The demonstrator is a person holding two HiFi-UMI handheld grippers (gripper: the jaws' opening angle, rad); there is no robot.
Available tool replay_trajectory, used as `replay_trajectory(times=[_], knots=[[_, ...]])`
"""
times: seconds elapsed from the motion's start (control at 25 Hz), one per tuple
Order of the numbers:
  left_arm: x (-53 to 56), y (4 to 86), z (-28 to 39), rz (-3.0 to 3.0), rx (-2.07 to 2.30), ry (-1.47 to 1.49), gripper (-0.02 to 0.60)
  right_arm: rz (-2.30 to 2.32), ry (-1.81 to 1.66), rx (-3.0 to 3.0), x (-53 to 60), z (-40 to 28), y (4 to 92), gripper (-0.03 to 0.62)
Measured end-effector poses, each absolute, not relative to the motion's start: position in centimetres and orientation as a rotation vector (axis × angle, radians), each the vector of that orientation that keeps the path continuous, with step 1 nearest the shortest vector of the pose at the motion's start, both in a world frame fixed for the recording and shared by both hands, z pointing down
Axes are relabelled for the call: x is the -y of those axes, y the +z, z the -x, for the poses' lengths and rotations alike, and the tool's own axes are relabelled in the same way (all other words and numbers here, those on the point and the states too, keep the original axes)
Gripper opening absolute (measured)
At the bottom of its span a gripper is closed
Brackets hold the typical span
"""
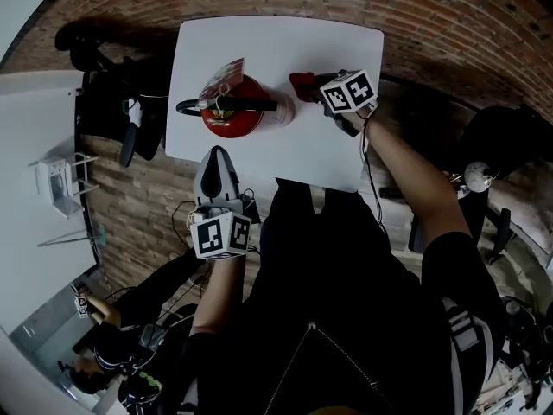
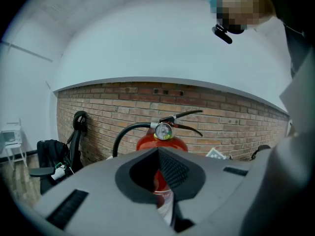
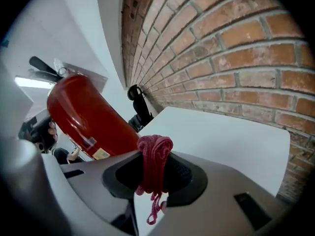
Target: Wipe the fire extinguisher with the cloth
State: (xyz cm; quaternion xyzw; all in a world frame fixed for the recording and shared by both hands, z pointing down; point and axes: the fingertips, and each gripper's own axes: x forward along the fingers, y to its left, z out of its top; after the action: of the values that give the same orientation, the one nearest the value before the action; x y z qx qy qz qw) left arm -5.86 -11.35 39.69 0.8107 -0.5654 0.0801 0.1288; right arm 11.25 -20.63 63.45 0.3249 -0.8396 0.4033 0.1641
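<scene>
A red fire extinguisher [image 1: 232,115] with a black handle, a hose and a paper tag stands upright in the middle of the white table [image 1: 259,46]. My right gripper [image 1: 318,89] is just to its right, shut on a bunched red cloth [image 1: 302,83]. In the right gripper view the cloth [image 3: 154,156] hangs from the jaws, close beside the extinguisher's body [image 3: 86,114] and apart from it. My left gripper [image 1: 216,169] is over the table's near edge, shut on nothing and pointing at the extinguisher [image 2: 147,142], a short way from it.
A brick wall [image 1: 449,15] runs behind the table. A black chair with bags [image 1: 112,102] stands left of the table, and a white rack [image 1: 56,180] is further left. Another dark chair [image 1: 501,145] is at the right. A person sits at lower left [image 1: 104,335].
</scene>
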Motion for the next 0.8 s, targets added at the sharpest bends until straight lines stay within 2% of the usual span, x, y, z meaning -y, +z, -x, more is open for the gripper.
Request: replay_trajectory(times=[0.4, 0.8], knots=[[11.1, 40.1, 7.4, -2.344, 1.668, 0.265, 0.008, -0.731, 1.142, 2.212, 21.9, -8.4, 73.3, 0.118], [10.5, 40.5, 8.5, -2.338, 1.684, 0.330, 0.008, -0.640, 1.121, 2.096, 22.2, -6.4, 79.0, 0.118]])
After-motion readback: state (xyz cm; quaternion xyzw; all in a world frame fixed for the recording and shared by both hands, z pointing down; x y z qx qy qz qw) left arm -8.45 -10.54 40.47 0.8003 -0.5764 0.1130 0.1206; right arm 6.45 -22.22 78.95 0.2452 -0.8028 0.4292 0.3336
